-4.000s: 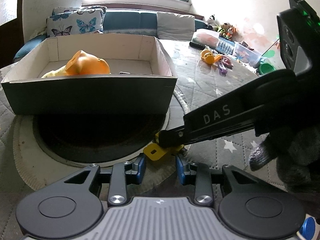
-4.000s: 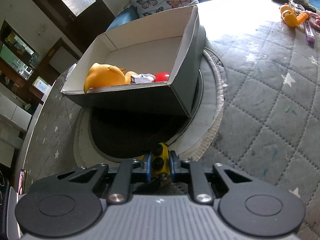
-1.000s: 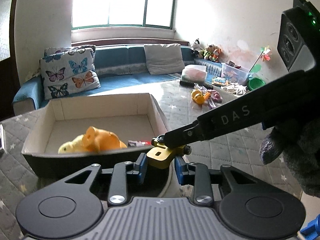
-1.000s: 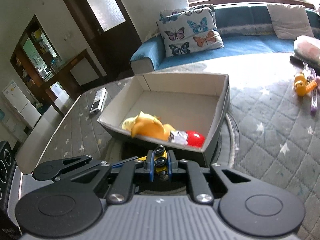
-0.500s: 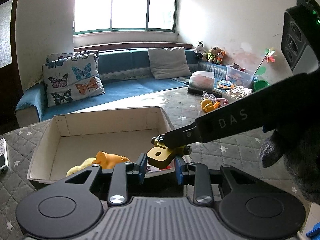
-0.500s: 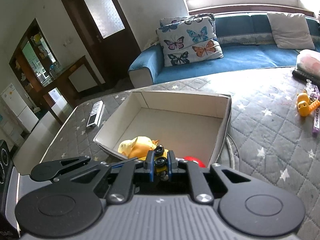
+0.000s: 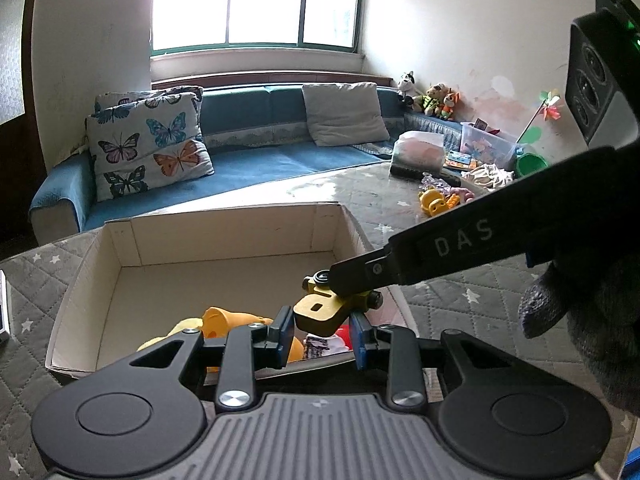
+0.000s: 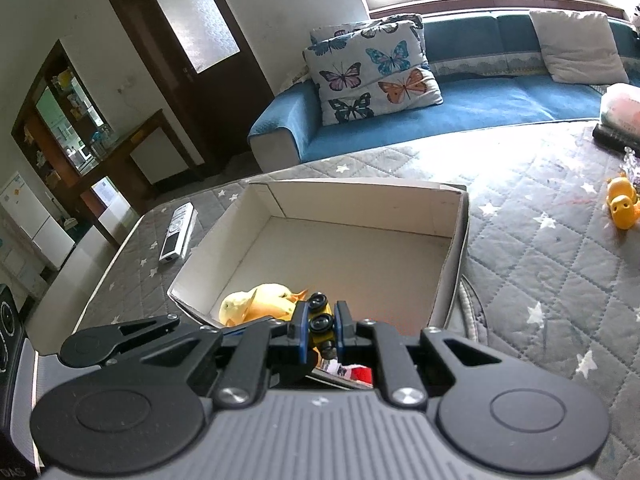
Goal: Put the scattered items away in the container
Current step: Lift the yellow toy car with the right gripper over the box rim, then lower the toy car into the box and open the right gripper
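A small yellow toy vehicle [image 7: 320, 312] with black wheels [image 8: 320, 322] hangs over the near end of an open cardboard box [image 7: 224, 240]. Both grippers grip it. My left gripper [image 7: 321, 330] has its blue pads against the toy's flat yellow end. My right gripper [image 8: 320, 328] is shut on the wheeled end, and its black finger arm [image 7: 440, 246] reaches in from the right in the left wrist view. Inside the box [image 8: 360, 208] lie an orange and yellow duck toy [image 7: 228, 320] [image 8: 260, 300] and a red item [image 7: 342, 334], partly hidden by the grippers.
The box stands on a grey quilted star mat [image 8: 540, 260]. A yellow toy [image 8: 622, 208] and other small items lie on the mat to the right. A remote [image 8: 176, 236] lies left of the box. A blue sofa [image 7: 260, 160] with cushions stands behind. A gloved hand [image 7: 580, 312] holds the right gripper.
Both grippers have carried the yellow toy up from the mat beside the box and forward over its near rim. The box interior now sits lower and closer in both views.
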A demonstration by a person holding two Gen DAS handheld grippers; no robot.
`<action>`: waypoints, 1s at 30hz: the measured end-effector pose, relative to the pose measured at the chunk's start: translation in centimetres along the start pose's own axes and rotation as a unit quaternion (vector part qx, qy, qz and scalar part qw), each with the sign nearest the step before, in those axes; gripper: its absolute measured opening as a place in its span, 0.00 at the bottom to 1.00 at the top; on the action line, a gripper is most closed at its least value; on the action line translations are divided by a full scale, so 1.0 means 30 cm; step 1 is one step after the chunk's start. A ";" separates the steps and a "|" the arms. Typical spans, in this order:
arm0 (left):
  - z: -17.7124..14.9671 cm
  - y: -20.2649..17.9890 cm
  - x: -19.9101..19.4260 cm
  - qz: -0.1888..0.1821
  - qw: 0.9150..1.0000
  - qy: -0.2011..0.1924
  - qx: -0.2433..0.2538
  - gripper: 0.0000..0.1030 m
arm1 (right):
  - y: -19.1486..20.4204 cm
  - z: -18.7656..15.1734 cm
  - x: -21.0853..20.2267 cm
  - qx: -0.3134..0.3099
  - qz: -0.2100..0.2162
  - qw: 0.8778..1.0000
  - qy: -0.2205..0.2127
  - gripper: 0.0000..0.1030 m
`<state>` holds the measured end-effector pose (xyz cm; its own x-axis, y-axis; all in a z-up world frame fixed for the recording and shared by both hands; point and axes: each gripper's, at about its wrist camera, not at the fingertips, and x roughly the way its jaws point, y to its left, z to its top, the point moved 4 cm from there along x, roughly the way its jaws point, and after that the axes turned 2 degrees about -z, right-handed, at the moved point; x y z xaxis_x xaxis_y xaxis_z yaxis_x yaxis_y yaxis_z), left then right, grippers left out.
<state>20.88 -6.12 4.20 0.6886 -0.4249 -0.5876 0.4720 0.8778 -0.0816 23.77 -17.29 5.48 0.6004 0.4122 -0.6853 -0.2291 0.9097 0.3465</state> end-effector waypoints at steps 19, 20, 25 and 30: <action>-0.020 0.051 0.035 0.013 1.000 0.014 -0.015 0.32 | -0.023 -0.006 0.079 0.016 -0.005 1.000 0.013 0.14; -0.021 0.052 0.035 0.012 1.000 0.015 -0.015 0.32 | -0.019 -0.005 0.079 0.015 -0.004 1.000 0.013 0.14; -0.032 0.049 0.033 0.012 1.000 0.019 -0.016 0.32 | -0.009 -0.008 0.076 0.013 -0.004 1.000 0.010 0.15; -0.039 0.043 0.018 0.012 1.000 0.018 -0.017 0.33 | 0.003 -0.019 0.065 0.006 -0.009 1.000 0.006 0.24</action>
<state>21.20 -4.94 2.83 0.6784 -0.3967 -0.6184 0.4367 0.8946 -0.0947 24.50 -16.38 3.80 0.5946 0.3971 -0.6992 -0.2089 0.9160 0.3426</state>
